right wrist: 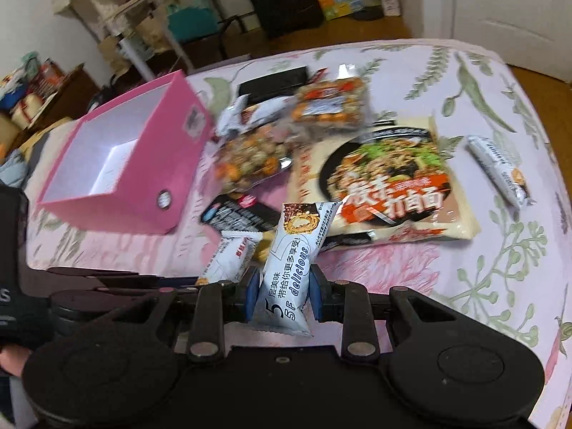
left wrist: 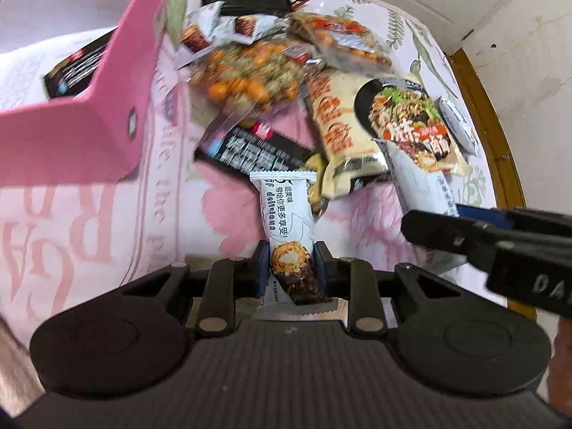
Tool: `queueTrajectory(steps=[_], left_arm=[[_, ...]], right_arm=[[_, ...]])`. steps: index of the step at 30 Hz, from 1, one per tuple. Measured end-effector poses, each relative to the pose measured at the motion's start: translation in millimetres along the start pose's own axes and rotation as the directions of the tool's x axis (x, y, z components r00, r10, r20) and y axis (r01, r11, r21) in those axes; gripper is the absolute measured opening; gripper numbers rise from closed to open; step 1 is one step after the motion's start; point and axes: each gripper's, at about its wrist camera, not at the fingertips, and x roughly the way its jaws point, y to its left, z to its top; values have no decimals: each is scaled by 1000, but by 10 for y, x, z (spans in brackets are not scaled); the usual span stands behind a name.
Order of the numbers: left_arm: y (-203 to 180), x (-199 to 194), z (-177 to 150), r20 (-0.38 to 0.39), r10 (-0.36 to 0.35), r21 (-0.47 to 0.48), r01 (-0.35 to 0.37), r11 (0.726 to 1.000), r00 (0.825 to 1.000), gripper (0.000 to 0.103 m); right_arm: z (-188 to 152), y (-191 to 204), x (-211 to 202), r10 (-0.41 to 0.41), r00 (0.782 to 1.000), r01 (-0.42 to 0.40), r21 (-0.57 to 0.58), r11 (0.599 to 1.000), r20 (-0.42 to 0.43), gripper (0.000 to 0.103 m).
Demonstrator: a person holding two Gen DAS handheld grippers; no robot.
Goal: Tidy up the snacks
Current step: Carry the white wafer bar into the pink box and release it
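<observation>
Here each gripper (left wrist: 290, 268) (right wrist: 284, 295) pinches a snack bar (left wrist: 286, 230) (right wrist: 291, 268) (both lifted); next, carry them to the pink box (right wrist: 118, 178).

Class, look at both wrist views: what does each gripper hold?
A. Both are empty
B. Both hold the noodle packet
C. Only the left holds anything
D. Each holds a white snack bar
D: the left gripper clamps one white snack bar, the right gripper another.
</observation>
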Motion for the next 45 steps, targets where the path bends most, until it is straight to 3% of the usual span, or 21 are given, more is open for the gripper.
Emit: queueTrajectory(steps=[3,11,14,19,26,32,37,39,42,45], left_arm=[[94,-172,-74,-12,-23,-29,23,999,1000,25],[294,-882,-85,117,18,-21,-15,1000,993,25],[383,-1079,-73,160,59,-6,-58,998,985,25],[629,-1347,32,191,51,-37,-44,998,980,25],[950,-1633,179,270,108,-73,-91,993,957,25],[1290,-1613,442,313,178,-138,-141,980,933,25],[1640,-1338,744,316,237,-230,-168,958,919,25],[1787,-1203,820,333,233,-266,-146,953,914,25],[1943,-974,902,304,235,-297,-143,944,923,25],[2034,-766,943,258,230,-314,-143,938,938,26]], right_arm=[[24,93,-61,29,999,-30,-37,999,-34,33],[79,404,-277,87,993,-96,-124,988,-82,33],[123,555,-353,79,994,-92,-183,979,-78,33],[245,841,-467,108,993,-119,-276,954,-54,33],[465,1325,-399,233,972,-214,-397,893,1,33],[747,1805,14,289,957,-228,-533,815,33,33],[989,2122,524,226,974,-163,-631,758,20,33],[1033,2183,707,196,981,-145,-649,747,6,33],[1061,2214,935,165,986,-128,-648,751,-3,33],[1071,2193,1080,164,986,-147,-609,779,-29,33]])
